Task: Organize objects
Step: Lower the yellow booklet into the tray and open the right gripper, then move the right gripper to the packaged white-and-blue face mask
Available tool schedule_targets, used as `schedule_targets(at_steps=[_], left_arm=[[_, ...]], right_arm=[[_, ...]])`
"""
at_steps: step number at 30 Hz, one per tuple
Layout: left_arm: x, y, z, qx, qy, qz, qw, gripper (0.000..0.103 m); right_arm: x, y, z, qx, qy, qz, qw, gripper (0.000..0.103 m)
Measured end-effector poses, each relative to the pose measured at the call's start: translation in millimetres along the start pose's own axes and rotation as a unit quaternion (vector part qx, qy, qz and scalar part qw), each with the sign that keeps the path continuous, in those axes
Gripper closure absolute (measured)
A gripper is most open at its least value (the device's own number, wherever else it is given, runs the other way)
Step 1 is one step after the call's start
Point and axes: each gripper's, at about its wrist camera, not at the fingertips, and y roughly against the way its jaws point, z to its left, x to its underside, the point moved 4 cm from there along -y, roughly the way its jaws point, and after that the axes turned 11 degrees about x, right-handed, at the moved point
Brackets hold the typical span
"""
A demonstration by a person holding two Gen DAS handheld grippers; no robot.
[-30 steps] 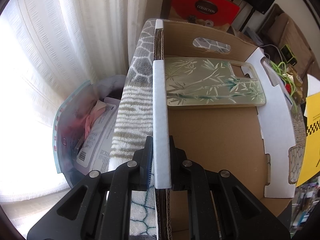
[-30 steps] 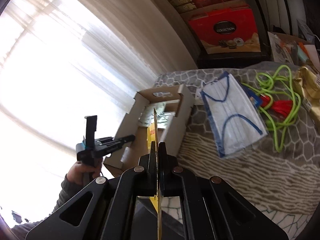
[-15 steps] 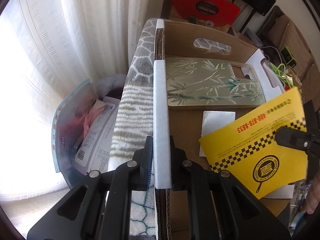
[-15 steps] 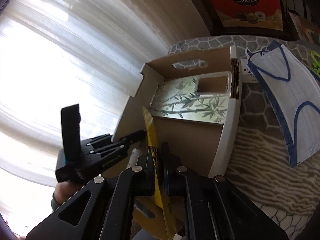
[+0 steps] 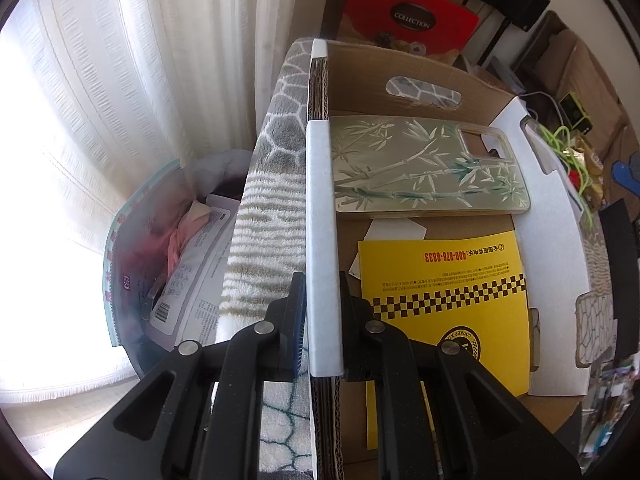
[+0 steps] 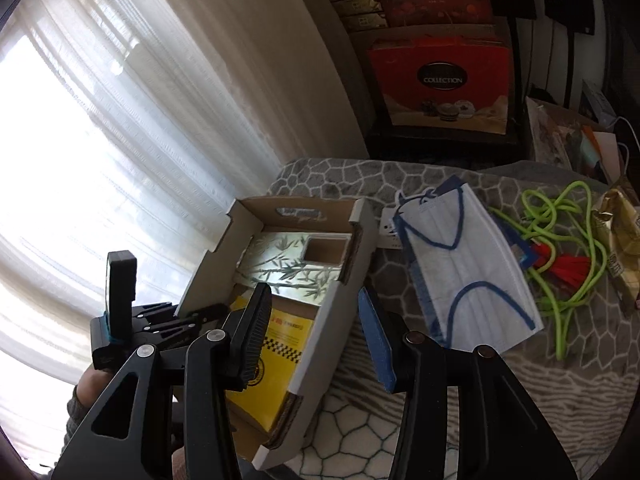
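left gripper [image 5: 322, 320]: jaws clamped on the near side wall of the cardboard box [image 5: 416, 76], one finger outside, one inside; a steadying hold on a stiff, light corrugated wall.

right gripper [image 6: 316, 336]: jaws wide apart, nothing between them, hovering above the box's near corner.

yellow leaflet [image 5: 444, 304]: lies flat on the box floor, nearest item inside, checkered band and red phone number showing. judged thin, light and floppy; best pinched at a free edge, since it bends under its own weight.

white card [image 5: 396, 232]: partly under the leaflet's far edge, only a corner strip visible. flat, hard to lift without sliding it to an edge.

bamboo-print phone case [image 5: 424, 172]: against the far wall of the box, camera cutout toward the box's right side. judged light, semi-flexible and somewhat glossy, so likely slick; grip across its long rim.

face mask [image 6: 460, 272]: outside the box on the patterned blanket [image 6: 540, 400], blue-trimmed, soft and limp; take by a folded edge or ear loop.

green cord [image 6: 568, 248]: farther right on the blanket, tangled around a red tassel; loose loops likely to trail and snag.

gold wrapper [image 6: 616, 240]: at the far right edge, crinkly, very light.
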Motion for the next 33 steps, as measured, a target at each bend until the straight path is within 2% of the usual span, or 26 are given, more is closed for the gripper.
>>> schedule_targets(at_steps=[7, 15, 21, 24, 33], left_arm=[[0.3, 0.4, -0.9, 0.0, -0.002, -0.001, 1.0, 0.091], [-1.2, 0.1, -0.3, 0.005, -0.003, -0.003, 1.0, 0.091], [-1.9, 0.5, 0.2, 0.006, -0.005, -0.003, 1.0, 0.091], [-1.1, 0.9, -1.0, 0.006, -0.005, -0.004, 1.0, 0.091], [0.4, 1.3, -0.5, 0.008, -0.003, -0.005, 1.0, 0.091]], right_arm=[[-12.1, -11.8, -49.1, 0.059, -0.019, 0.012, 0.998, 0.036], [-17.3, -49.3, -96.2, 0.118, -0.023, 0.046, 0.992, 0.033], [0.6, -44.0, -125.6, 0.093, -0.061, 0.046, 0.993, 0.034], [10.5, -46.1, -133.8, 0.067, -0.078, 0.059, 0.993, 0.043], [20.4, -61.2, -133.4, 0.053, -0.062, 0.079, 0.994, 0.044]])
